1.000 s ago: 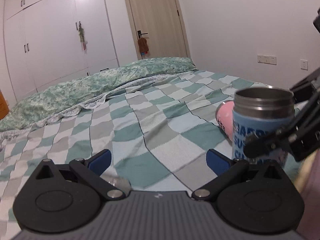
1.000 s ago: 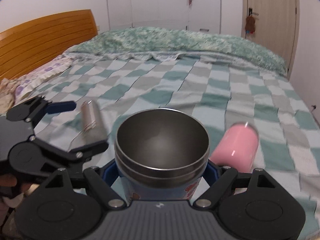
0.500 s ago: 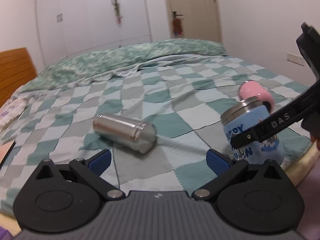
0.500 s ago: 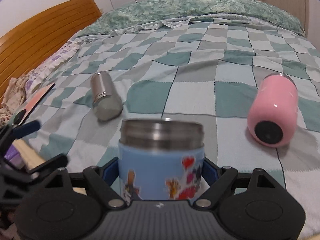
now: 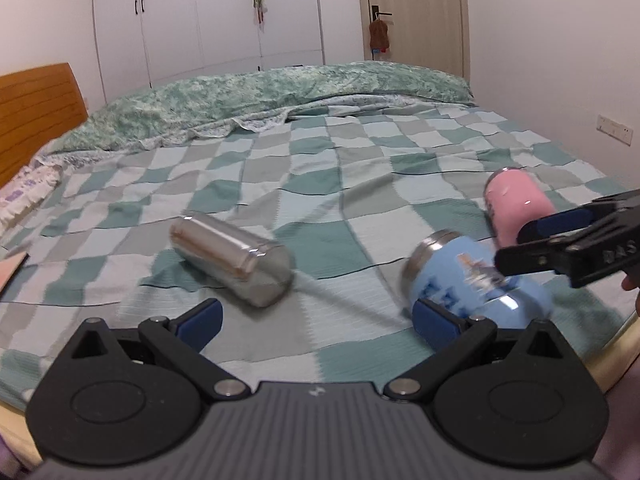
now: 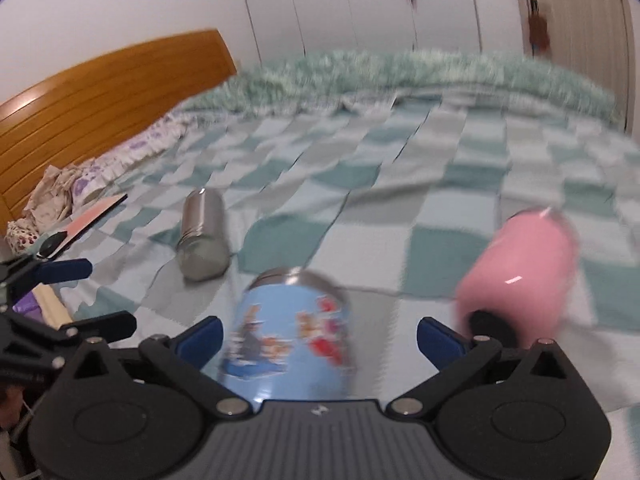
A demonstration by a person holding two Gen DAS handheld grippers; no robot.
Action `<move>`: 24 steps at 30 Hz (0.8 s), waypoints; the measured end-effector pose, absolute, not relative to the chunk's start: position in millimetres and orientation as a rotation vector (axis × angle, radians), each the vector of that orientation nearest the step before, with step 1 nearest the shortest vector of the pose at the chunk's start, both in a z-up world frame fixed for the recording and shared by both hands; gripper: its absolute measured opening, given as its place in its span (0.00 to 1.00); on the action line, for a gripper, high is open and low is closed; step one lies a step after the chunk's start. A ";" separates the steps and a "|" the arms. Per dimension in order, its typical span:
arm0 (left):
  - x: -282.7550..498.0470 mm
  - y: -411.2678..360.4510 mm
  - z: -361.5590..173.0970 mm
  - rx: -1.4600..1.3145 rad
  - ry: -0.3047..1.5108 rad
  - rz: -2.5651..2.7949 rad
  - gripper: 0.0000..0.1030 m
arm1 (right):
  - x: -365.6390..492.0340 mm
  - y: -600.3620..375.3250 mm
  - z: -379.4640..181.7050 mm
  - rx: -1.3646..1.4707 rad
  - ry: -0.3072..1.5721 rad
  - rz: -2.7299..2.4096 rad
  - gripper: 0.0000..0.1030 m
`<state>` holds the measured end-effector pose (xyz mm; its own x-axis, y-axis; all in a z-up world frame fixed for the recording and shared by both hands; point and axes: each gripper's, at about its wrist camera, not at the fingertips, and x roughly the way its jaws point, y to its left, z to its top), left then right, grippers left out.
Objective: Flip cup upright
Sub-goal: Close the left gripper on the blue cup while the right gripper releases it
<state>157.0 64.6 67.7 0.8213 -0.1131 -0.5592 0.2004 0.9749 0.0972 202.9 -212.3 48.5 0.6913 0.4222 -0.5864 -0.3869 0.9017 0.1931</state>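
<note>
Blue cup (image 6: 288, 328) tilts, blurred, lower centre, between spread right gripper (image 6: 318, 330) fingers; left gripper (image 5: 316, 314) also spread. Next: regrasp, stand upright.

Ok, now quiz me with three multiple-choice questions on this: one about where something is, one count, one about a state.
1. In the left wrist view, the silver cup lies on which side of the blue cup?
A. left
B. right
C. on top of it

2. How many cups are on the bed?
A. two
B. three
C. four

3. How is the pink cup resting?
A. standing upright
B. standing upside down
C. lying on its side

Key: 1 A, the silver cup sits left of the blue one; 2 B, silver, blue and pink; 3 C, its length runs along the blanket.
</note>
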 end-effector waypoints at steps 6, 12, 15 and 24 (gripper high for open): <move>170.2 21.8 69.9 0.084 0.629 -0.191 1.00 | 192.4 -268.4 48.9 0.029 0.558 0.396 1.00; 187.5 -20.7 68.7 0.079 0.670 -0.188 1.00 | 178.7 -307.8 30.6 0.055 0.439 0.332 1.00; 196.3 -34.8 66.0 0.062 0.701 -0.179 1.00 | 176.1 -319.6 18.3 0.068 0.413 0.321 1.00; 221.9 -45.7 49.2 0.015 0.806 -0.077 1.00 | 177.1 -324.0 4.5 0.026 0.380 0.374 1.00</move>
